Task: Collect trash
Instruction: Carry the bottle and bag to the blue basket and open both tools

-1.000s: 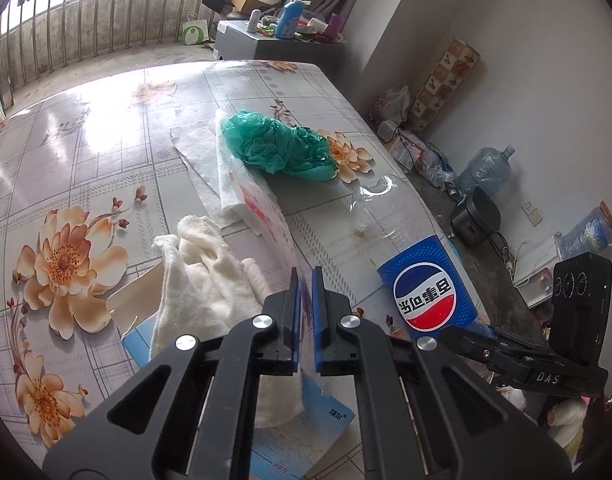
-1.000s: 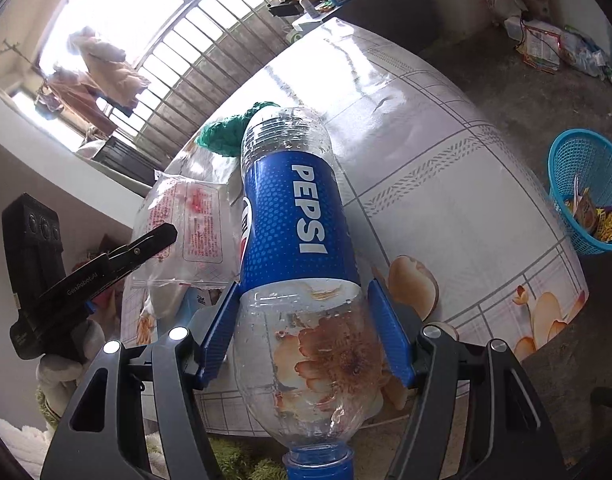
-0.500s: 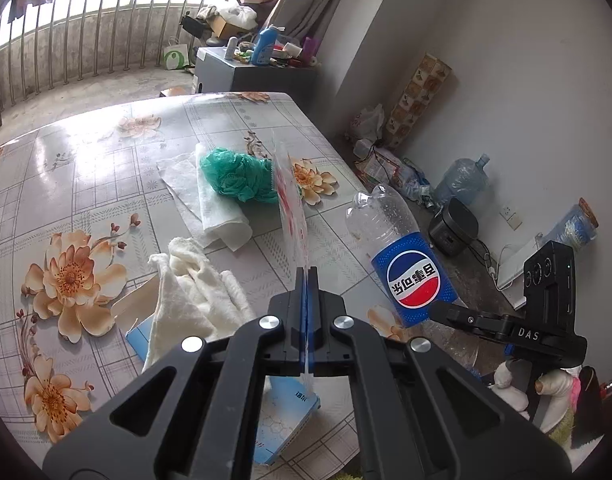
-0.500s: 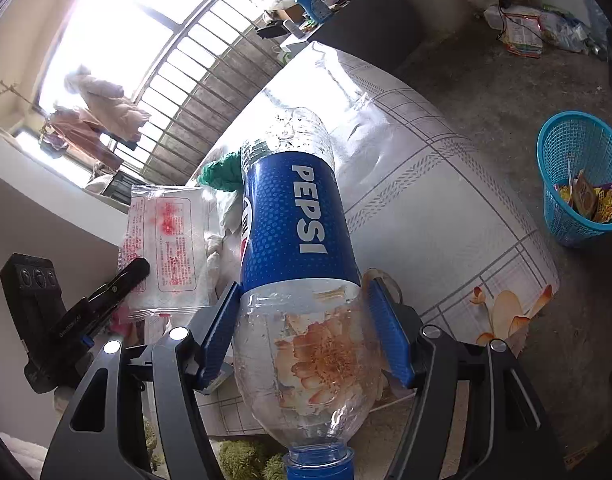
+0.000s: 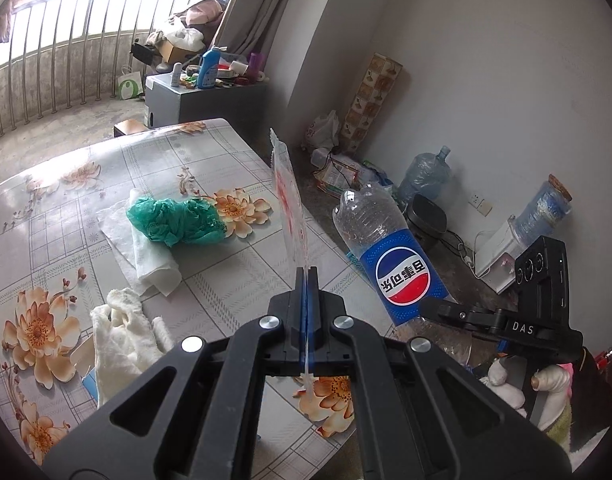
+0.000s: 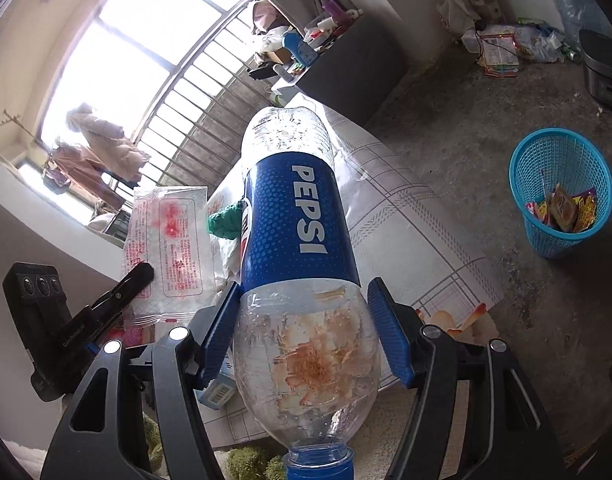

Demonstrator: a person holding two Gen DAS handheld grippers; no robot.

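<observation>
Floral tabletop (image 5: 210,280) with a green bag (image 5: 174,220) on paper towels mid-table, blue basket (image 6: 561,192) on the concrete floor off its right edge. My right gripper (image 6: 306,328) is spread wide around an empty Pepsi bottle (image 6: 294,216), pads on both sides. My left gripper (image 5: 306,280) is pinched tight on a clear wrapper (image 5: 290,200), held up over the tabletop's right edge.

Table (image 5: 210,168), floral tiled cover. On it: crumpled green plastic bag (image 5: 174,220) near centre, resting on folded white paper sheets (image 5: 146,248); white cloth (image 5: 122,336) at 7 o'clock of the bag, lying over a blue booklet (image 5: 89,382) at the near edge.

Concrete floor (image 6: 485,92). On it: blue mesh basket (image 6: 561,192) holding wrappers, at 3 o'clock of the table.
</observation>
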